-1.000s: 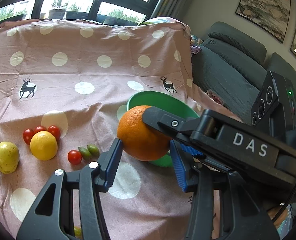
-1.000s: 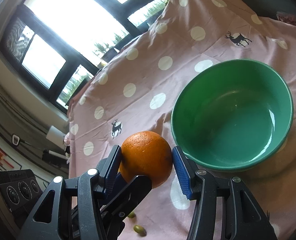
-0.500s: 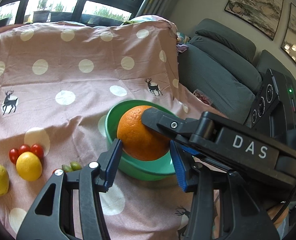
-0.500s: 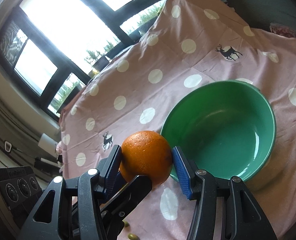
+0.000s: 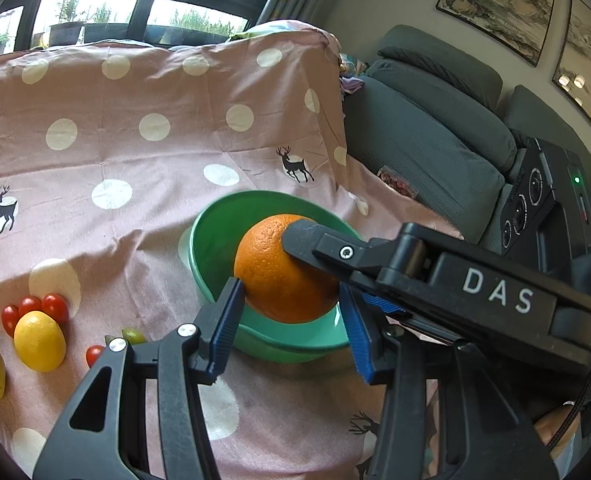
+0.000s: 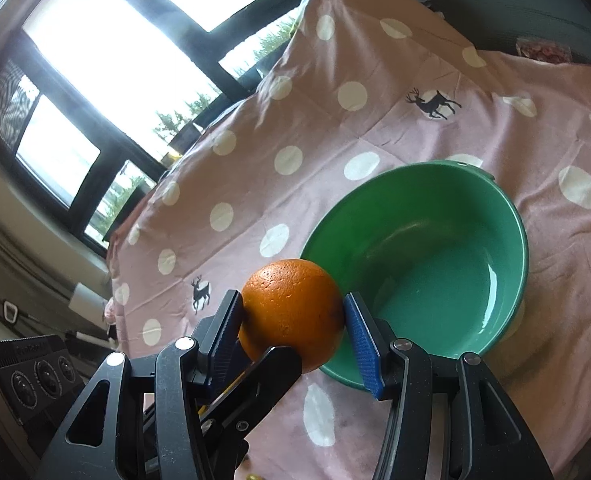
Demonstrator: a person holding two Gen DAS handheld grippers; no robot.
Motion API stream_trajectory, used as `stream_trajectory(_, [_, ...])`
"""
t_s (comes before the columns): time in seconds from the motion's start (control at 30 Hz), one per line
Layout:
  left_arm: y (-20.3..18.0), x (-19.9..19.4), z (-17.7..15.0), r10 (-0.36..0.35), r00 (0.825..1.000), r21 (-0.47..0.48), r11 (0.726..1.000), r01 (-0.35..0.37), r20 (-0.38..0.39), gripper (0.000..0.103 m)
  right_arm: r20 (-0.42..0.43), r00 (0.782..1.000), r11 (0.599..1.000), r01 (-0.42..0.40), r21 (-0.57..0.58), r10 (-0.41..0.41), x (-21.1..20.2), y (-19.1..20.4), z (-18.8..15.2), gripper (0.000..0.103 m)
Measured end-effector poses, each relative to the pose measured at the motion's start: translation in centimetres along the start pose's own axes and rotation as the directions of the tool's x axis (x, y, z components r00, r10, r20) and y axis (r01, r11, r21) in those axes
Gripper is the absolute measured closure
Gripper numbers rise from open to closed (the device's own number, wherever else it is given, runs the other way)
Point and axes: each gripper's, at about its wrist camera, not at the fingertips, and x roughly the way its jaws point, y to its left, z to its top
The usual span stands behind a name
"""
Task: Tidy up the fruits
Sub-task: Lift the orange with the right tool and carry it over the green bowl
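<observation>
Both grippers clamped one orange [image 6: 291, 312]: right gripper [image 6: 291, 320] pads on its sides, left gripper [image 5: 291, 316] squeezing too. Over last sec orange travelled from beside green bowl [image 6: 511, 216] to over it. Release prob. next; lemon [image 5: 39, 340], cherry tomatoes [image 5: 35, 308] left on cloth.

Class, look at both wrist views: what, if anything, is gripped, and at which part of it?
An orange. The right hand-held gripper clamps it across its sides, one pad on each. The left hand-held gripper seems also to press on it, though that is less clear.
</observation>
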Motion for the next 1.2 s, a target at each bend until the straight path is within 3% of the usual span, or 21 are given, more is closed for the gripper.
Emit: stream_trajectory(1.2, [-0.2, 4.1, -1.2, -0.069, 0.994, -0.018, 0.998, 0.068, -0.081, 0.055, -0.028, 0.995, 0.992, 0.095, 0.084, -0.093, 0.6, -3.6, -0.5, 0.048])
